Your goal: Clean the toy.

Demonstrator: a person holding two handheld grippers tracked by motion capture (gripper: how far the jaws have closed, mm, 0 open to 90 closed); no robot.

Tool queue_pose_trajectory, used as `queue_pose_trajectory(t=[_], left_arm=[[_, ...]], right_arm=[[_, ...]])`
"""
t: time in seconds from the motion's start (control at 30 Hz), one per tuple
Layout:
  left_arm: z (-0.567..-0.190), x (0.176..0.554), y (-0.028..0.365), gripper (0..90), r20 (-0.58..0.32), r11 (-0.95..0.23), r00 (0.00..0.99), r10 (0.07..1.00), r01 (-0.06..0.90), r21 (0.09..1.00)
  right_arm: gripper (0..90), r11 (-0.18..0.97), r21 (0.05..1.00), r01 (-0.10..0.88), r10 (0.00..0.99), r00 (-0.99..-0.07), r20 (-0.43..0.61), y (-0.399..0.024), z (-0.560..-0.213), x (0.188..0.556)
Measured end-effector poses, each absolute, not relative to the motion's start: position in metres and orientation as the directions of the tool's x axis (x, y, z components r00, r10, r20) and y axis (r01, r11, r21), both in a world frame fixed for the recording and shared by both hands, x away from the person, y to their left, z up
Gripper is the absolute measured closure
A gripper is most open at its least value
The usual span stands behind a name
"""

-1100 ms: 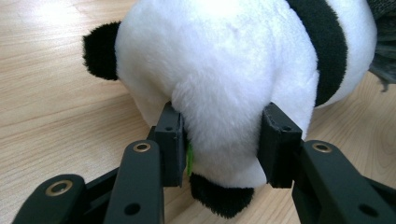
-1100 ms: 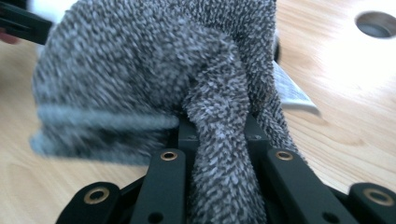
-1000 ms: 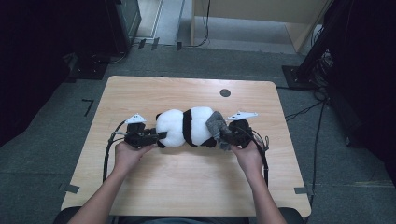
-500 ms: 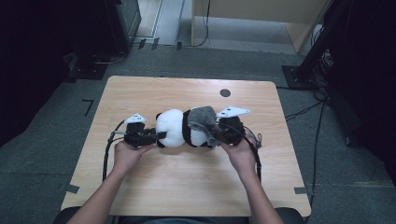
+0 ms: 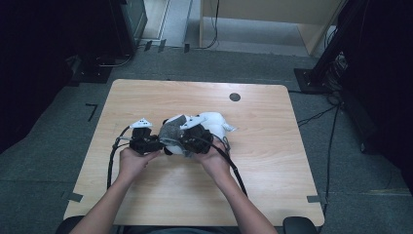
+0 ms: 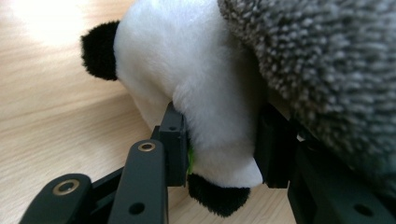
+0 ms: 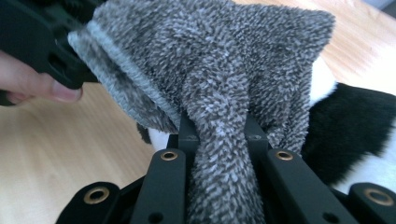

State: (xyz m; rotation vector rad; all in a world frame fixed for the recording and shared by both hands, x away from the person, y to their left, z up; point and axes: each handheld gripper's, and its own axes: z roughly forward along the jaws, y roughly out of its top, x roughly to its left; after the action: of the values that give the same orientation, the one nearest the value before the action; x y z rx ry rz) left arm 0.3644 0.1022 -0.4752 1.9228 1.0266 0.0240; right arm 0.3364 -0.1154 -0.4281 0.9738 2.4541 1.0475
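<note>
I see a pale wooden table (image 5: 272, 161) with a small dark round mark (image 5: 234, 96) at its far edge. Near the middle lies my plush panda (image 5: 214, 123), white fur with black patches. A nubby grey cloth (image 5: 171, 130) drapes over it. My left gripper (image 5: 151, 144) clamps the panda's white fur; my right gripper (image 5: 184, 141) pinches the cloth.

One plush panda (image 5: 214, 122); one grey fuzzy cloth (image 5: 171, 129); two grippers, a left gripper (image 5: 157, 144) and a right gripper (image 5: 187, 139). One wooden table (image 5: 272, 161); one dark round spot (image 5: 234, 96) on it.
</note>
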Motion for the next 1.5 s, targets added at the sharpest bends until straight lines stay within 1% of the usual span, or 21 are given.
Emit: queue_pose_trajectory(t=[0.1, 0.27, 0.5, 0.6, 0.67, 0.77, 0.97, 1.23, 1.5], left_arm=[[-0.475, 0.363, 0.101, 61.8, -0.357, -0.236, 0.654, 0.667, 0.640, 0.731], [-0.477, 0.364, 0.102, 62.2, -0.356, -0.241, 0.651, 0.671, 0.645, 0.725], [-0.478, 0.363, 0.100, 63.0, -0.334, -0.261, 0.658, 0.675, 0.637, 0.726], [-0.478, 0.363, 0.098, 63.7, -0.312, -0.280, 0.667, 0.677, 0.626, 0.728], [-0.479, 0.362, 0.096, 64.4, -0.279, -0.303, 0.677, 0.681, 0.607, 0.735], [-0.479, 0.363, 0.097, 65.1, -0.281, -0.306, 0.681, 0.677, 0.607, 0.734], [-0.479, 0.363, 0.097, 65.4, -0.286, -0.302, 0.683, 0.672, 0.605, 0.736], [-0.479, 0.364, 0.097, 65.4, -0.299, -0.293, 0.683, 0.667, 0.609, 0.737], [-0.478, 0.364, 0.098, 65.5, -0.306, -0.289, 0.681, 0.665, 0.613, 0.736]], right_arm=[[77.5, 0.508, 0.736, 0.448, 0.678, -0.734, -0.021, -0.116, -0.435, 0.330], [77.8, 0.550, 0.711, 0.439, 0.648, -0.761, -0.032, -0.115, -0.448, 0.321], [78.0, 0.585, 0.671, 0.456, 0.620, -0.785, -0.007, -0.117, -0.469, 0.317], [77.9, 0.598, 0.643, 0.477, 0.624, -0.782, -0.001, -0.121, -0.475, 0.317], [77.8, 0.607, 0.619, 0.498, 0.631, -0.776, 0.006, -0.125, -0.478, 0.317], [77.7, 0.623, 0.588, 0.515, 0.640, -0.768, -0.006, -0.135, -0.482, 0.317], [77.4, 0.593, 0.574, 0.564, 0.679, -0.734, 0.020, -0.159, -0.478, 0.317], [77.2, 0.576, 0.595, 0.560, 0.689, -0.724, 0.015, -0.178, -0.460, 0.311], [77.2, 0.527, 0.619, 0.583, 0.728, -0.685, 0.025, -0.207, -0.447, 0.312]])
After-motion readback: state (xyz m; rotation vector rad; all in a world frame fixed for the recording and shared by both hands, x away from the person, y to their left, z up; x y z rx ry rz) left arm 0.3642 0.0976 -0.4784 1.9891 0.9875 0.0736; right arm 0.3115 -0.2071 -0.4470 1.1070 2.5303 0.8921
